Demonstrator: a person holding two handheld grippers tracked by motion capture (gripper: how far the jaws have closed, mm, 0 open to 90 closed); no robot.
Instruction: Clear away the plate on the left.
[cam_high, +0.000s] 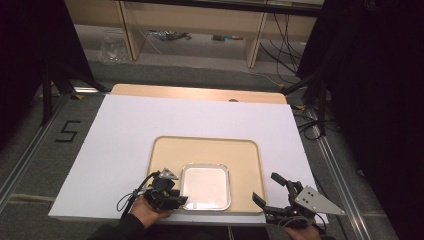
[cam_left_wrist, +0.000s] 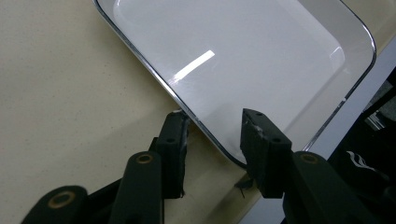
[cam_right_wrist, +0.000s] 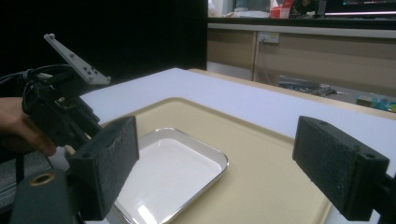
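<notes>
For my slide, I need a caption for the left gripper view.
Left gripper open astride the metal tray's rim, on a beige tray.

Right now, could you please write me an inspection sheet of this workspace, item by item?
Surface: white board over a wooden table; a beige tray lies on the board.
Job's things: shiny metal pan, empty, flat on the beige tray near its front edge.
Clutter: nothing seen on the board.
Grippers: left gripper straddles the pan's corner rim, jaws apart, pads not pressing; right gripper open wide, off the tray's right front corner, holding nothing.
Cables: a black cable loops from the left gripper; more cables lie on the floor behind.
Surroundings: wooden shelving, black curtains, a floor mark.
</notes>
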